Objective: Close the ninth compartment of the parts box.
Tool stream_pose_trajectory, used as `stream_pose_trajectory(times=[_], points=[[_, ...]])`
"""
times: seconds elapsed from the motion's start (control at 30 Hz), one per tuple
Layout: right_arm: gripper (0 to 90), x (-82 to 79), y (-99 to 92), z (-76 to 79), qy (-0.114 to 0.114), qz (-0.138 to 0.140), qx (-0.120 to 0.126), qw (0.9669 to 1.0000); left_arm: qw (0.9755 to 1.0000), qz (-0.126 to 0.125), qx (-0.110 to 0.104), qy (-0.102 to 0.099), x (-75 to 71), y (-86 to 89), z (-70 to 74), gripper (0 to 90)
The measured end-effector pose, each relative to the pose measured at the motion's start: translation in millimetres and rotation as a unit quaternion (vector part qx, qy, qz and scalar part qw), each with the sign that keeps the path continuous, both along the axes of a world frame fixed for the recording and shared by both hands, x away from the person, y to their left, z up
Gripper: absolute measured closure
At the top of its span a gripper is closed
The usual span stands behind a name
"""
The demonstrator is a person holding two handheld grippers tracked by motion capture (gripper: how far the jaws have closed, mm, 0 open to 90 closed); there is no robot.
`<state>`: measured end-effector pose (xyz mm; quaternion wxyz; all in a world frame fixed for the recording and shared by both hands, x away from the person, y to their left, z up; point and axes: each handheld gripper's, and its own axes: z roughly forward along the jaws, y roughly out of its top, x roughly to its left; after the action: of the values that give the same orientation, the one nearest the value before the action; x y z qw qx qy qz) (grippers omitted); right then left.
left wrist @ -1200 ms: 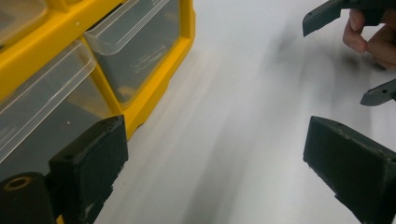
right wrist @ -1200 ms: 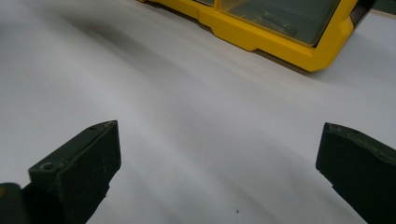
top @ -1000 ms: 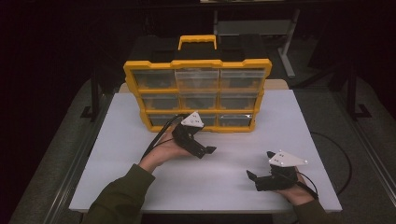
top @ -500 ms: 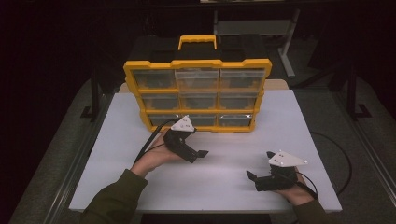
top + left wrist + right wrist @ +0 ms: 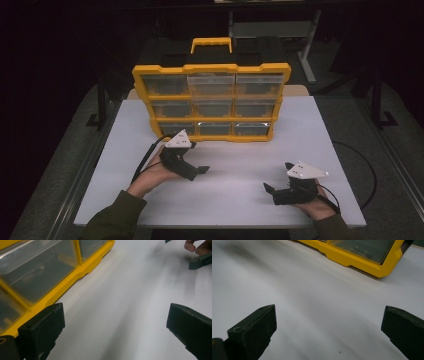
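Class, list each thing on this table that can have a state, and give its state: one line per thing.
Yellow organiser case: upright on the white table, handle on top, clear drawers all pushed in.
Left gripper: open, nothing between its jaws, near the case's lower left corner.
Right gripper: open, nothing between its jaws, low over the table, apart from the case.

Your work item is the yellow organizer case (image 5: 212,102), standing upright on its long edge toward the far half of the white table (image 5: 235,185). You see a yellow frame around three rows of three clear drawers, all closed and flush with the frame, their contents too dim to read. The yellow carry handle (image 5: 211,44) points up from its top edge. Its drawer front faces you, bottom edge resting on the table.
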<state>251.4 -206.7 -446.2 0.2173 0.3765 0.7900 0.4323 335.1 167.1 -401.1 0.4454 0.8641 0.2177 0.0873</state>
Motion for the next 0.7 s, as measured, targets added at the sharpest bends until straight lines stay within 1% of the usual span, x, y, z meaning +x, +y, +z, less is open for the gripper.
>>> stream_pose_trajectory(times=[0.07, 0.13, 0.3, 0.37, 0.47, 0.7], points=[[0.0, 0.1, -0.5, -0.2, 0.0, -0.001, 0.0, 1.0, 1.0, 0.005, 0.0, -0.001, -3.2, 6.6, -2.8, 1.5], [0.0, -0.5, -0.5, -0.1, 0.005, -0.003, 0.001, 1.0, 0.9999, 0.01, 0.002, -0.001, -5.5, 11.9, -5.0, 1.5], [0.0, -0.3, -0.2, -0.1, 0.001, -0.001, 0.0, 1.0, 0.9999, 0.015, 0.006, 0.0, -12.1, 25.4, -11.1, 1.5], [0.0, 0.0, -0.2, -0.2, 0.0, 0.0, 0.0, 1.0, 0.9998, 0.021, 0.004, 0.004, -14.9, 29.9, -12.4, 1.5], [0.0, -0.3, -0.4, -0.3, 0.002, -0.001, -0.001, 1.0, 0.9997, 0.025, -0.004, 0.002, -19.5, 37.0, -12.7, 1.5], [0.0, -0.2, -0.1, -0.4, 0.001, -0.001, 0.0, 1.0, 0.9994, 0.034, -0.003, -0.003, -29.9, 52.5, -16.5, 1.5]])
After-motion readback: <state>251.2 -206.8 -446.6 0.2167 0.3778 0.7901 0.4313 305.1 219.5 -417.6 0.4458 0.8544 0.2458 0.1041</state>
